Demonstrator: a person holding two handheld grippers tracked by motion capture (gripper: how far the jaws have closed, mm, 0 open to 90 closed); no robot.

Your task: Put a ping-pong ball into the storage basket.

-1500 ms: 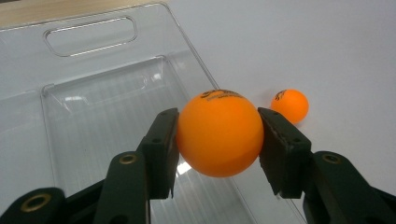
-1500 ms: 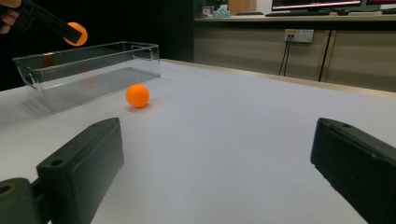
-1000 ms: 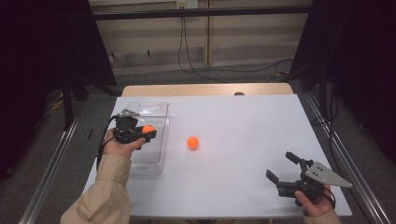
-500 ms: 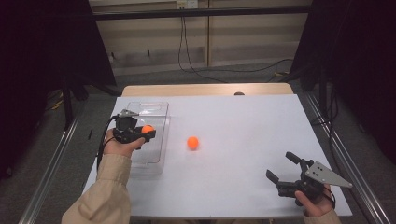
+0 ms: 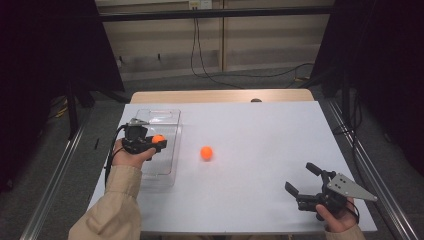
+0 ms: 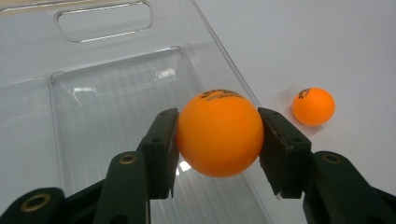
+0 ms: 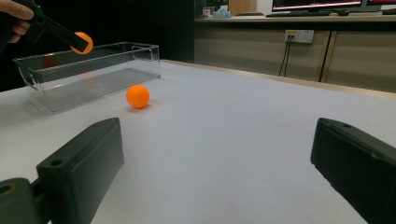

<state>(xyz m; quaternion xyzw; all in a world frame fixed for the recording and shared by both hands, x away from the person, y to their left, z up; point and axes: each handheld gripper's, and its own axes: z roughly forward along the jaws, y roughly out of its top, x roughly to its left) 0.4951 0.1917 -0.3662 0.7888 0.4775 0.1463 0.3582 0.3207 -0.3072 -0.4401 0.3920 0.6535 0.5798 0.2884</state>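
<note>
- Nearest the person, at the front right corner of the white counter [image 5: 260, 125], the right gripper [image 5: 305, 184] rests low in a hand with its jaws spread wide and nothing between them. A grey three-cornered plate sits on its top.
- In the right gripper view, bare counter lies between those two black jaws, and nothing stands between them and the loose ball farther off.
- At the front left, a beige sleeve [image 5: 112, 210] leads up to the left gripper [image 5: 159, 142], which is held above a clear plastic tray [image 5: 167, 172].
- The left gripper is clamped on an orange ball [image 6: 219, 133]; both pads press its sides. The ball hangs over the tray's ribbed floor, near the tray's right wall and not touching it.
- A second orange ball [image 5: 206, 153] lies on the counter just right of the tray, outside it, apart from both grippers.
- The tray has a handle slot at its far end.
- Beyond the counter's far edge are a wooden strip [image 5: 220, 96], dark cables [image 5: 200, 60] on the floor, and a pale panelled wall.
</note>
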